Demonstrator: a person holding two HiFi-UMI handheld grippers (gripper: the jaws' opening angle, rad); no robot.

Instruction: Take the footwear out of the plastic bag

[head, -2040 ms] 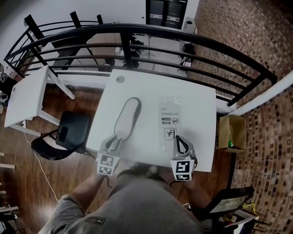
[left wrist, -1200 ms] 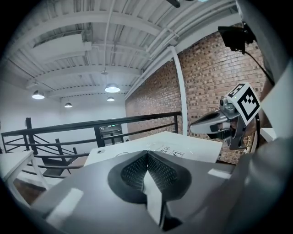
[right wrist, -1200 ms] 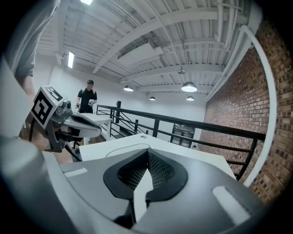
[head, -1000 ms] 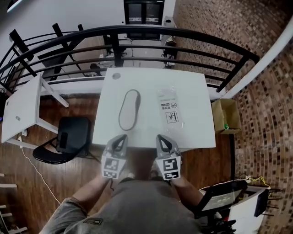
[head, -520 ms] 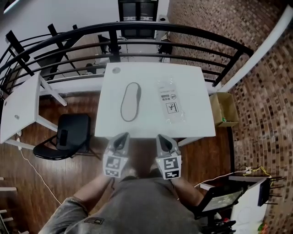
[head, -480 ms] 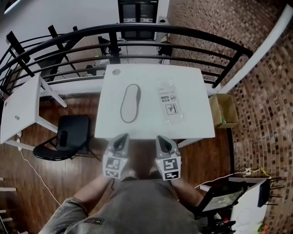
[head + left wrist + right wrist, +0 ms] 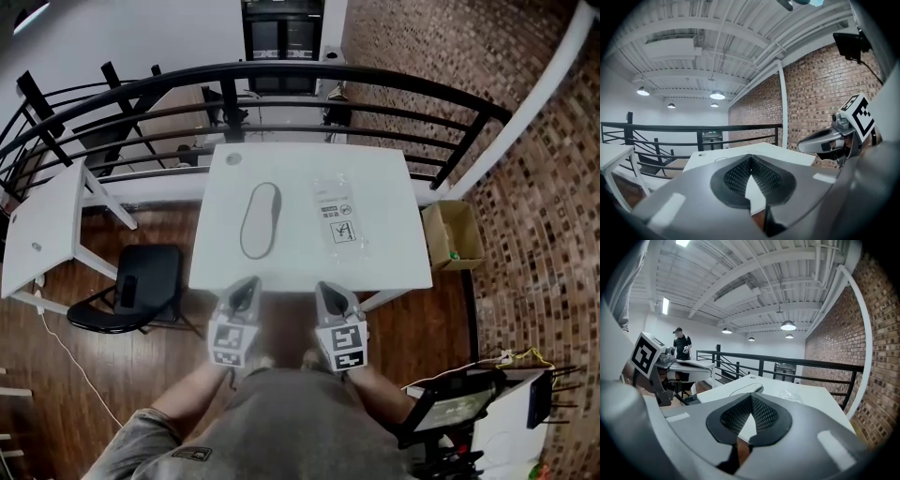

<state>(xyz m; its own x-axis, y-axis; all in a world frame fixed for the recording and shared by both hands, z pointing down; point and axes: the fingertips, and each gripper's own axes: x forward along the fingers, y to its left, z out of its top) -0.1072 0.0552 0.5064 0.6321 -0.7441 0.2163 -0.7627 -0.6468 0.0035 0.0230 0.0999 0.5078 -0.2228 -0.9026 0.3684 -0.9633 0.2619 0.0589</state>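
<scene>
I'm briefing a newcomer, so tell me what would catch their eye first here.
A white slipper lies on the white table, out of the clear plastic bag flat beside it to the right. The left gripper and right gripper are shut and empty, just short of the table's near edge.

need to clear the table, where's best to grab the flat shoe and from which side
Probably its near end, approached from the person's side with the left gripper. The flat shoe lies lengthwise, pointing away, with that narrow end closest to that gripper. It sits low on the table, so come from above and pinch across the narrow end. The plastic bag lies apart, to its right.
</scene>
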